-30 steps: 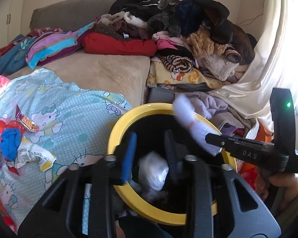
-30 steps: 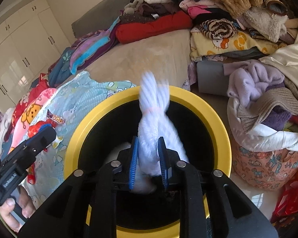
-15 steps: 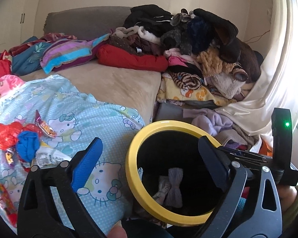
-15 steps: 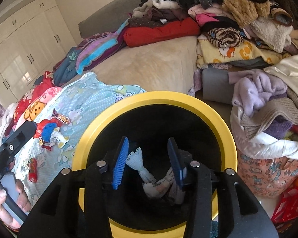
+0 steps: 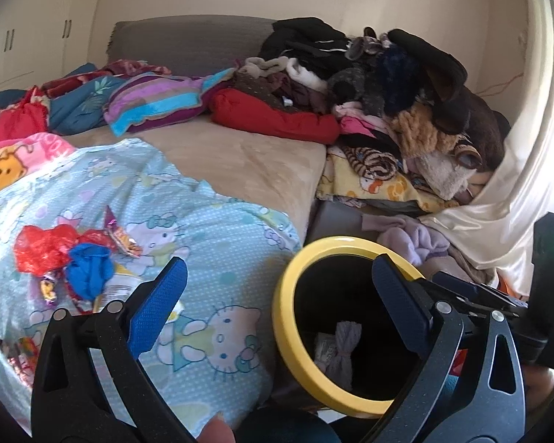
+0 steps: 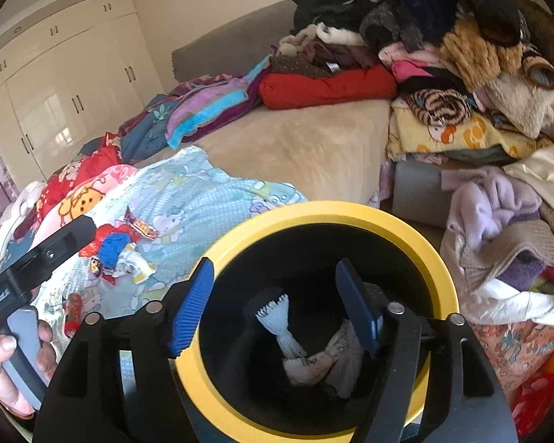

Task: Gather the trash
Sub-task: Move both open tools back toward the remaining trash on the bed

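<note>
Release over the bin. The right tongs (image 6: pixel 273 306) hang above the mouth of the yellow-rimmed bin (image 6: pixel 439 254), their jaws opening with nothing between them; the white tied wrapper (image 6: pixel 282 323) lies at the bottom of the bin beside a printed packet (image 6: pixel 325 360). The left tongs (image 5: pixel 277 306) are spread wide, still opening and empty, straddling the near side of the bin's rim and the cartoon-print blanket (image 5: pixel 210 236).

To finish this step well, keep each pair spread until clear of the rim, so that no pad drags the wrapper back out, then swing toward the remaining litter: a red crumpled bag (image 5: pixel 44 247), a blue wad (image 5: pixel 88 269) and foil wrappers (image 5: pixel 120 238) clustered on the blanket, well apart from the bin.

Compared with a second ago, the wrapper, then pinched in the right tongs above the bin, now rests inside it; both pairs have widened and lifted slightly.
</note>
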A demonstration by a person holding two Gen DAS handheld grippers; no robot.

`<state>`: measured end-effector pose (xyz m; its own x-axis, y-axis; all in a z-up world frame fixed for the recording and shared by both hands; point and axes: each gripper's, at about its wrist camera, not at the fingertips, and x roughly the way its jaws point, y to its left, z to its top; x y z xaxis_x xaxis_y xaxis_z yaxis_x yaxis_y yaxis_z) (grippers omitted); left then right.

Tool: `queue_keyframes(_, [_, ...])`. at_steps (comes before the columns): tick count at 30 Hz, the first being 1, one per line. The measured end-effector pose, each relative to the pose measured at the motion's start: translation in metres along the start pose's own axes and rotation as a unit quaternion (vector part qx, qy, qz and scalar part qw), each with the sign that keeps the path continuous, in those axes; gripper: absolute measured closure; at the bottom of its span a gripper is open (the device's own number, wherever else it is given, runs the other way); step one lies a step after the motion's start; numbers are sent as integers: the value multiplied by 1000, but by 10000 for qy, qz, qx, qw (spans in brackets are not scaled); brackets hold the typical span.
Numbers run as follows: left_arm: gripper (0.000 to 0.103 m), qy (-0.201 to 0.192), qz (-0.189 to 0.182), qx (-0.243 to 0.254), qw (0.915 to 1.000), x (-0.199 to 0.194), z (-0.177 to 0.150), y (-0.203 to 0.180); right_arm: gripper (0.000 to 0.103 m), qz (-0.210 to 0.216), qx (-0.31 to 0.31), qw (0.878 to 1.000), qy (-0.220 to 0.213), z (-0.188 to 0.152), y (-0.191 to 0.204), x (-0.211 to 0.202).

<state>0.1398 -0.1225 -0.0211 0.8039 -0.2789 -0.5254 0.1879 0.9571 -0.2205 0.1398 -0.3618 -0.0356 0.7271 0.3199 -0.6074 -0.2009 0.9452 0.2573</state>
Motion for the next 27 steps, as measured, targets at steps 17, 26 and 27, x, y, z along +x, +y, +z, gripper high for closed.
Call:
queue_keyframes(17, [11, -385, 541, -269, 9974, -33, 15, 44, 33, 458, -481, 9975, -237, 1, 61, -11])
queue_keyframes(26, [11, -559, 780, -383, 9946, -45, 21, 66, 30, 727, -730, 9943, -279, -1, 93, -13])
queue_keyframes(27, [11, -568, 797, -407, 9944, -46, 21, 69, 30, 753, -754, 9939, -274, -1, 96, -13])
